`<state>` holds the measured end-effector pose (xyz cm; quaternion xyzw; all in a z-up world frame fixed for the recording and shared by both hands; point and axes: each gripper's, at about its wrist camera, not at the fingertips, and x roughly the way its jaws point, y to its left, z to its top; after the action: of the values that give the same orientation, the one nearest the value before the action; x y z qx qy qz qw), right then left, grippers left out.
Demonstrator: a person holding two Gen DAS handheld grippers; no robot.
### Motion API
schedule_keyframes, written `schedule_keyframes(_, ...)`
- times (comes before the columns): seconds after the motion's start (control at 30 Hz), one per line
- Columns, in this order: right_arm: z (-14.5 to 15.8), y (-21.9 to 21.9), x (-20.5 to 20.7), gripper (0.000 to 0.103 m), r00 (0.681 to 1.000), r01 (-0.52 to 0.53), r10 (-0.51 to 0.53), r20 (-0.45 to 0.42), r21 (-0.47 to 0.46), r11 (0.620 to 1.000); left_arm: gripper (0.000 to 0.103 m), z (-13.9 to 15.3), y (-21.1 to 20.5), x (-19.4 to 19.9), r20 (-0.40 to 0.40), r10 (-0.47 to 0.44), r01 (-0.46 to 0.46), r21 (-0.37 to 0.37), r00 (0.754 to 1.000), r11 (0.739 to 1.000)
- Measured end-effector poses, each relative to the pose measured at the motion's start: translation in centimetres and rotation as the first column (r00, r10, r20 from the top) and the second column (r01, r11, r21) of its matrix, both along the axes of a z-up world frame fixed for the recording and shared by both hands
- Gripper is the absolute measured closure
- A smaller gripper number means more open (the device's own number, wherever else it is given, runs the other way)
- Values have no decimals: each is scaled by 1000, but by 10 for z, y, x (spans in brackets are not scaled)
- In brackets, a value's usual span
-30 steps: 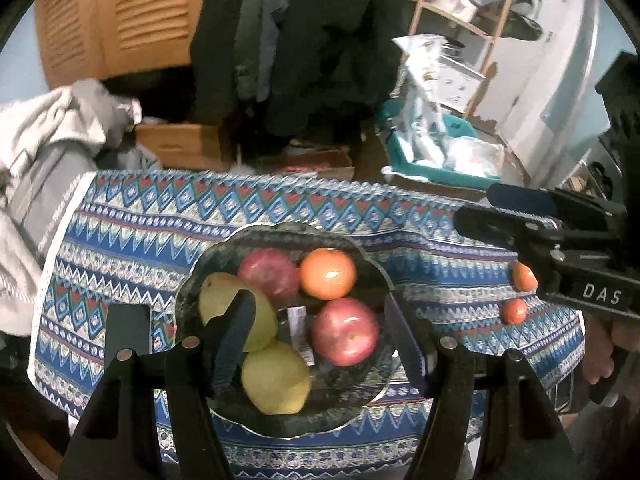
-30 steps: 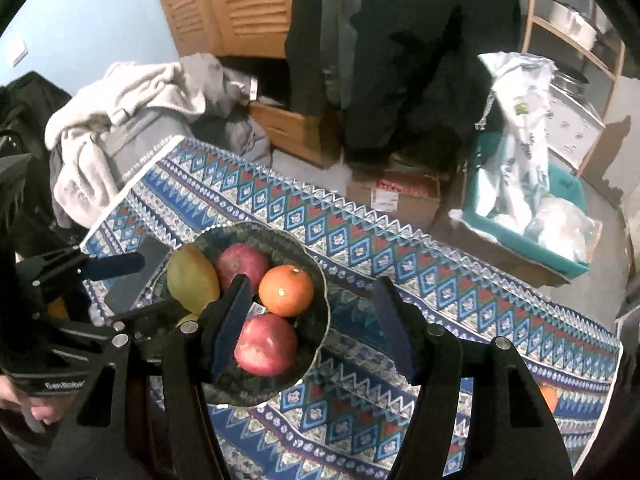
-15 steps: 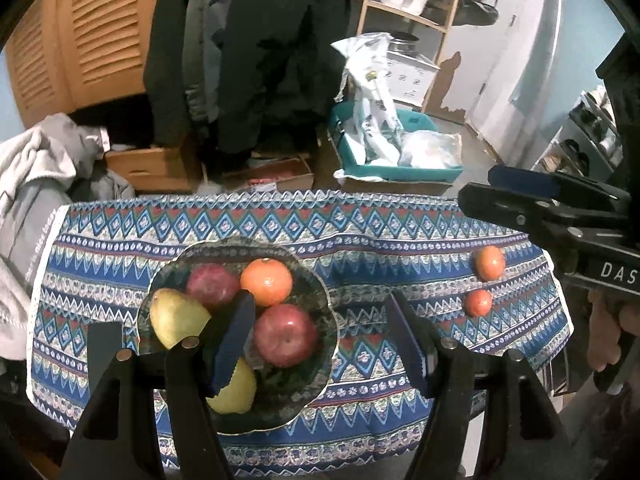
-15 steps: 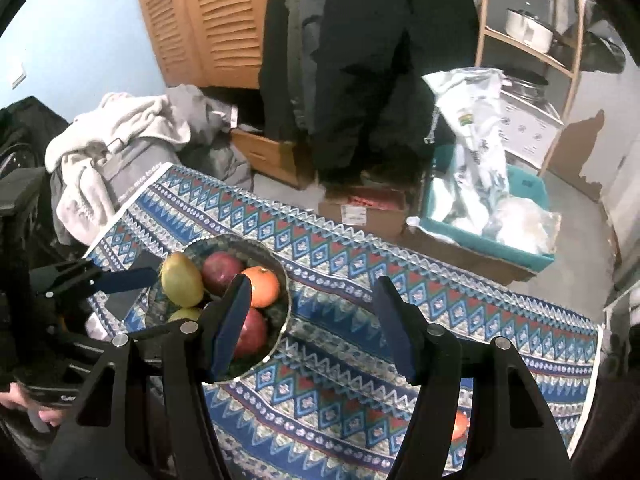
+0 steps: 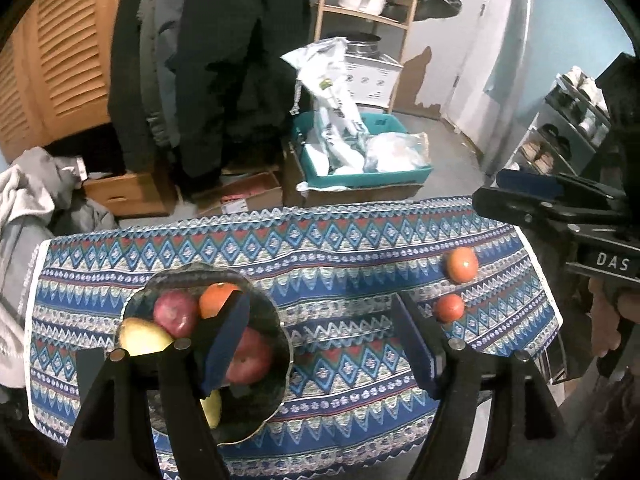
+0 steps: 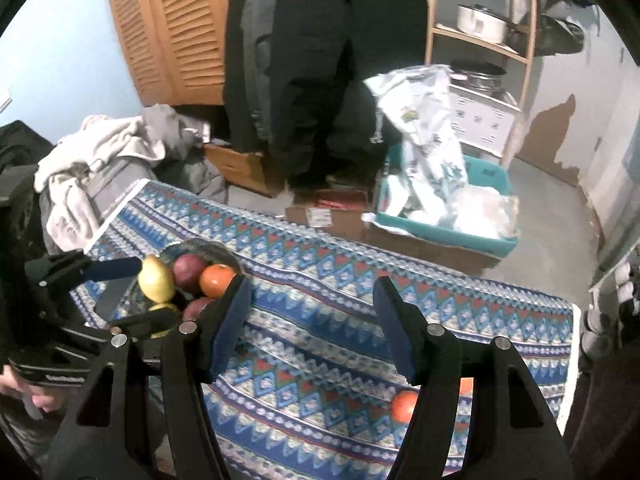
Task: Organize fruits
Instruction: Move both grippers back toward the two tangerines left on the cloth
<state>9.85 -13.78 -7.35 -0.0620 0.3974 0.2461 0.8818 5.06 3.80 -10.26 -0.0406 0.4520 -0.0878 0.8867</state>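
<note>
1. Left wrist view: left gripper (image 5: 320, 308) over patterned cloth (image 5: 340, 248), jaws opening, nothing between them. Bowl (image 5: 262, 408) of fruit at left; two oranges (image 5: 462, 265) loose at right, well apart from it.
2. Right wrist view: right gripper (image 6: 310, 286) with jaws apart, empty. Yellow pear (image 6: 155, 280) in the bowl, long axis near upright in picture.
</note>
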Motion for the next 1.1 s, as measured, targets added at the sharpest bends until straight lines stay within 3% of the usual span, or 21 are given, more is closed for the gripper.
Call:
schedule_keyframes(0.9,-40,-140,5,37,974,209,-209,-90,-12,978,25,-19,-107,38,-64,-124,128,50,990,991)
schedule_keyframes(1.1,-65,-158,12,32,962,247,-258,-87,-121,962,25,-37,-126,55,-97,-142,149,65,985,987)
